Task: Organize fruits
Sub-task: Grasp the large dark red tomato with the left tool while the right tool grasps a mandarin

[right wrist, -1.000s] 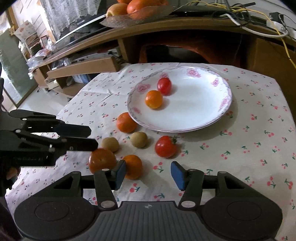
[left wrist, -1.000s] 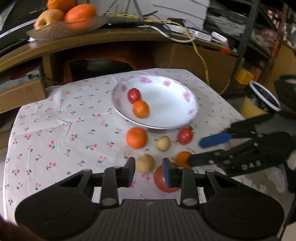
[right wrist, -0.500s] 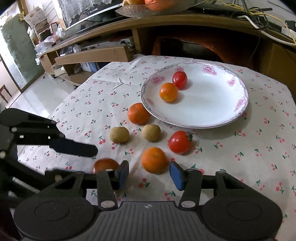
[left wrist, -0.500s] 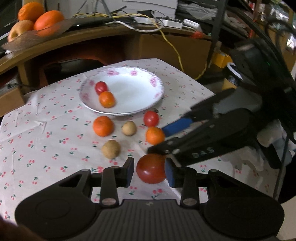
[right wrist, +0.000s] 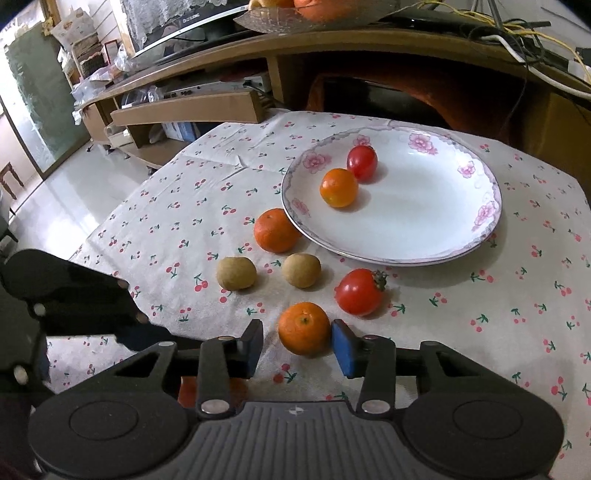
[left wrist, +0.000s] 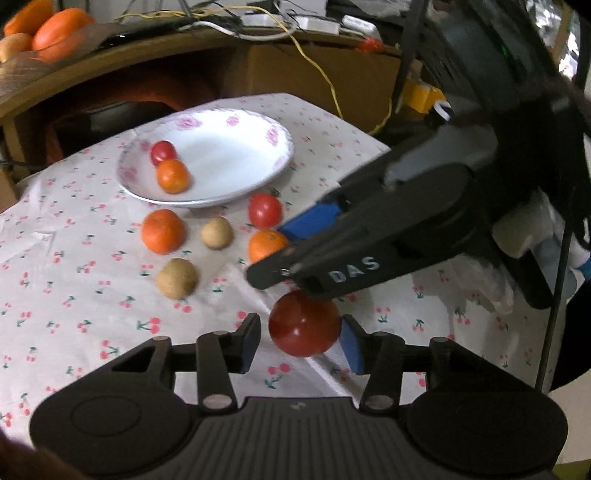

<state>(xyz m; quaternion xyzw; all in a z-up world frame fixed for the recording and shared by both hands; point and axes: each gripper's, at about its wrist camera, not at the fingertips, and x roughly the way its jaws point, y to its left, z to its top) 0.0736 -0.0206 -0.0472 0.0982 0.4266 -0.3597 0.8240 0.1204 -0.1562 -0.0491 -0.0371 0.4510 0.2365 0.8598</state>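
A large red tomato (left wrist: 304,325) lies on the cherry-print tablecloth between the fingers of my left gripper (left wrist: 301,345). Its jaws are opening: the right pad is at the tomato's skin and a gap shows on the left. My right gripper (right wrist: 297,349) straddles a small orange (right wrist: 303,328) and its jaws are closing, with a gap still on the left side. The flowered white plate (right wrist: 480,229) holds one small tomato (right wrist: 362,162) and one orange (right wrist: 338,187). Another orange (right wrist: 276,230), two brown round fruits (right wrist: 236,273) (right wrist: 301,270) and a stemmed tomato (right wrist: 358,291) lie loose before the plate.
A glass dish of oranges (left wrist: 44,33) sits on the curved wooden desk behind the table, among cables (left wrist: 314,62). A cardboard box (right wrist: 192,109) stands at the back left. The two grippers are close together near the table's front edge.
My left gripper swung right onto the large tomato and its jaws widened around it. My right gripper closed in on the small orange and its jaws narrowed.
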